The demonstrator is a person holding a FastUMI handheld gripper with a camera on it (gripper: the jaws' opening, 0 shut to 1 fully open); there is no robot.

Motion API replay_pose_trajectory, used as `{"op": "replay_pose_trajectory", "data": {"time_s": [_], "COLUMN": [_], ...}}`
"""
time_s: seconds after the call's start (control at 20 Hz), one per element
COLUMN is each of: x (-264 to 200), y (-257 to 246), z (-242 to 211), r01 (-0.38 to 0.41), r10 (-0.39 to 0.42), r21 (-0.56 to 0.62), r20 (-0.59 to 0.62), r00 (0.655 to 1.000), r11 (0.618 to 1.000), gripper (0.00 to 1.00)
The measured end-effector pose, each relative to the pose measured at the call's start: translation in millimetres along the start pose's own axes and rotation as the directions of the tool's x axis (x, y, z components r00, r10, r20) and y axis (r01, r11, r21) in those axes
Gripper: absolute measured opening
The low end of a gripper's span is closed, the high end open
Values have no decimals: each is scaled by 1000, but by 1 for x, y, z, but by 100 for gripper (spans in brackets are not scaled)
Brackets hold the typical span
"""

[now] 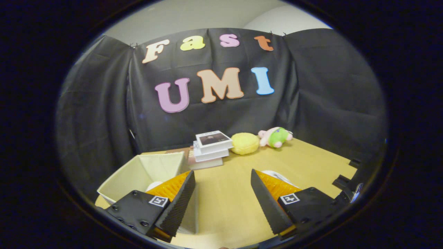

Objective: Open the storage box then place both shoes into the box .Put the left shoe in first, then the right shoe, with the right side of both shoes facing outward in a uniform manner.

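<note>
The storage box [148,169] is a cream fabric bin standing open on the wooden table, beside and behind my left finger. A small white part of a shoe [154,185] shows inside it, just over the left finger. Another white shoe [277,175] lies on the table behind my right finger, mostly hidden by it. My gripper [223,180] is open, held above the table, with only bare tabletop between its fingers.
A stack of white books [211,145] stands beyond the fingers near the wall. To its right lie a yellow round cushion [245,143] and a pink and green plush toy [276,137]. Black clamps [342,181] sit on the table's right edge.
</note>
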State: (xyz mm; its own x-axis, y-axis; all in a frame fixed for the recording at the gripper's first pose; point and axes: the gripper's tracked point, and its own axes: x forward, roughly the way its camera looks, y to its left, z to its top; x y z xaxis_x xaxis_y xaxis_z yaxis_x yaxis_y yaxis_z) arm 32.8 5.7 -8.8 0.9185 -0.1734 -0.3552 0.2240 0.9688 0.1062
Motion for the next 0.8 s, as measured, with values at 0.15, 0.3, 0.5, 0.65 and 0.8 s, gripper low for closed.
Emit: {"op": "replay_pose_trajectory", "data": {"time_s": [0.15,0.3,0.5,0.65,0.8], "x": [11,27,48,62,68], "y": [-46,-101,-146,-155,-159], "z": [-16,-39,-67,-84,-83], "r01": [91,206,266,248,240], "r10": [-93,-226,-326,-344,-362], "r21": [-45,-165,-269,-336,-396], "r20": [-48,-115,-213,-264,-268], "r00": [995,967,921,901,893], "r11": [995,964,926,909,886], "gripper": [100,100,100,100,99]}}
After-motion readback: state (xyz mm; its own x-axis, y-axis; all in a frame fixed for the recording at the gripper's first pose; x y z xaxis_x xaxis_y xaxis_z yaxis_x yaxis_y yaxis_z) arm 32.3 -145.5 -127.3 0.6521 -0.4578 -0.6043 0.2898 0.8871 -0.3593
